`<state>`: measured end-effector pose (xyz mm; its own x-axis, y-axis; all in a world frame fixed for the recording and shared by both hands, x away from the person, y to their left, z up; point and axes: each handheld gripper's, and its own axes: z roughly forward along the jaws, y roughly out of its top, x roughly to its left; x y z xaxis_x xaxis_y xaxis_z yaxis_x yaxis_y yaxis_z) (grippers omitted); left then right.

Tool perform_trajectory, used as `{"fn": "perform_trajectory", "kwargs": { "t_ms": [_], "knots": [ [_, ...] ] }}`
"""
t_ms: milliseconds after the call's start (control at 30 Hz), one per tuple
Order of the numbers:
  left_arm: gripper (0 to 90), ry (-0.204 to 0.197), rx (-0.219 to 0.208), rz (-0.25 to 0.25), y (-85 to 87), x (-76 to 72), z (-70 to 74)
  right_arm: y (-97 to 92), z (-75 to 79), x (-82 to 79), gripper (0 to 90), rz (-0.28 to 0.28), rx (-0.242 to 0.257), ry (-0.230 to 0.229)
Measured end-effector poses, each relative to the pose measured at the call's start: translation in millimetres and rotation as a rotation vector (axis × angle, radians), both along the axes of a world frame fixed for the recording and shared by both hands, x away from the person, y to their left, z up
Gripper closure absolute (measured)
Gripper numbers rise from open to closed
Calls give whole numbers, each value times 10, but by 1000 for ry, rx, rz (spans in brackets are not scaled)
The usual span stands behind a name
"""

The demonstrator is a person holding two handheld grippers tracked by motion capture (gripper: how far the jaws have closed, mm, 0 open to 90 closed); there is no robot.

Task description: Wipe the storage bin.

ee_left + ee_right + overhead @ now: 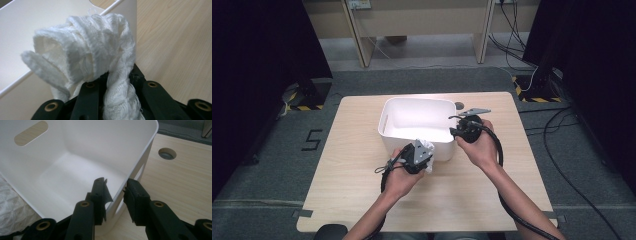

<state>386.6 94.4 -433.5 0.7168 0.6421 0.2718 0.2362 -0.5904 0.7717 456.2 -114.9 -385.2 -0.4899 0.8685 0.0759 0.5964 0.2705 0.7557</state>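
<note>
A white plastic bin [412, 100] stands in the middle of the wooden table. My left gripper [424, 151] is at the bin's front wall, shut on a bunched white knitted cloth [427, 146]. In the left gripper view the cloth [82, 50] bulges up from between the jaws of that gripper [112, 75], beside the bin's wall [15, 30]. My right gripper [455, 132] is at the bin's front right corner. In the right gripper view that gripper [115, 192] straddles the bin's rim [147, 147], one jaw inside and one outside, with a gap showing.
The table [352, 165] has bare wood to the left, right and front of the bin. A round cable hole [459, 105] lies just behind the bin's right corner. Dark curtains stand on both sides, and cables run over the floor at the right.
</note>
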Motion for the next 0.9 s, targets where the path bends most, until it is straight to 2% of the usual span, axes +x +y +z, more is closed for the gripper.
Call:
{"fn": "perform_trajectory", "kwargs": {
  "t_ms": [900],
  "knots": [
    [750,20,11,-17,-77,27,-234,1,-1,0,696,1,1,-1]
  ]
}}
